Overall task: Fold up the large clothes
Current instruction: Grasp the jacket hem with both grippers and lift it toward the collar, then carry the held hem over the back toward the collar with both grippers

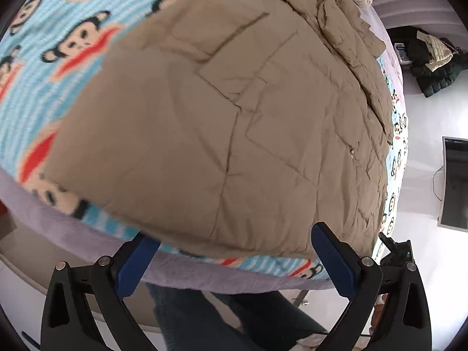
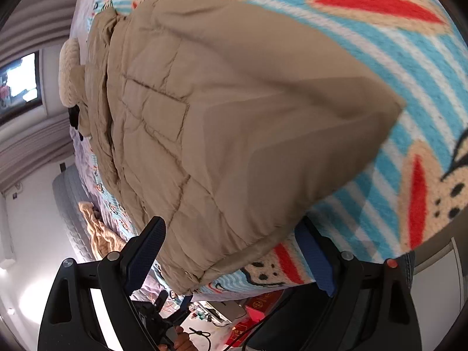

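Note:
A tan quilted puffer jacket (image 1: 234, 117) lies spread on a bed, its hem toward me. It also fills the right wrist view (image 2: 228, 122), where one hem corner hangs near the bed's edge. My left gripper (image 1: 234, 251) is open, its blue-padded fingers (image 1: 330, 254) on either side of the hem edge, not closed on it. My right gripper (image 2: 234, 248) is open too, its fingers (image 2: 146, 248) straddling the hem corner.
The bed carries a blue striped monkey-print blanket (image 1: 58, 44) over a lilac sheet (image 1: 204, 278). A dark pile of clothes (image 1: 433, 58) and a monitor (image 1: 454, 181) lie to the right. A beige cloth (image 2: 99, 228) sits at the bed's side. My legs (image 1: 234, 321) stand below.

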{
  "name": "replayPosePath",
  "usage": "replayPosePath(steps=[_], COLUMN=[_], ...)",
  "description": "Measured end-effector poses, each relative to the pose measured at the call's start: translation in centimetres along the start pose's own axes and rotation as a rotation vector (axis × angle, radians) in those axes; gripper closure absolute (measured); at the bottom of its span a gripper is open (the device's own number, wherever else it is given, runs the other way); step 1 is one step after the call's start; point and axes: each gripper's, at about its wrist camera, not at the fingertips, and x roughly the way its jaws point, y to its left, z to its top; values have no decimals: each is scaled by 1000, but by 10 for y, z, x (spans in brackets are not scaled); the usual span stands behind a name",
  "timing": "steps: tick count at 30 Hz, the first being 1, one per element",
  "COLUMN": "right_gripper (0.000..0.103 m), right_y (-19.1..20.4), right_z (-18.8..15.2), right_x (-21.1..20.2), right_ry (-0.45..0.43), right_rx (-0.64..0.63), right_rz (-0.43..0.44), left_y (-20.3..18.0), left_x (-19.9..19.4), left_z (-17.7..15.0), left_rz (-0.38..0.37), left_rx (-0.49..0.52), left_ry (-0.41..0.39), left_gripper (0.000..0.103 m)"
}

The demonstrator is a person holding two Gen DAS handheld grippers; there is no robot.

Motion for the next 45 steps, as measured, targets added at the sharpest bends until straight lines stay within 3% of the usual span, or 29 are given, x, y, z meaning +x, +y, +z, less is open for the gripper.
replayPosePath(steps=[7,10,12,14,16,19,32,45], right_gripper=[11,11,16,36,82,93,95,96], right_y=[7,6,3,-2,-4,-2,54,208], right_z=[2,4,5,4,3,-2,-13,24], right_x=[5,5,5,4,4,0,-35,-92], right_ry=[-1,-13,-23,-34,-46,-78,-203,-236], right_rx=[9,28,51,71,84,80,-99,-456], right_rz=[15,24,32,36,14,23,53,115], left_y=[-13,-20,-22,-22,-24,-27,-64,-148], left_x=[-1,-4,0,1,-3,-11,-63,-142], left_z=[11,18,24,28,31,33,60,128], left_rz=[-41,-44,-46,-42,-43,-48,-120,-125], left_rx=[0,43,64,81,103,156,344,411], left_ry=[-50,-49,-16,-7,-15,-19,-51,-277], left_gripper=[5,29,75,84,90,90,90,90])
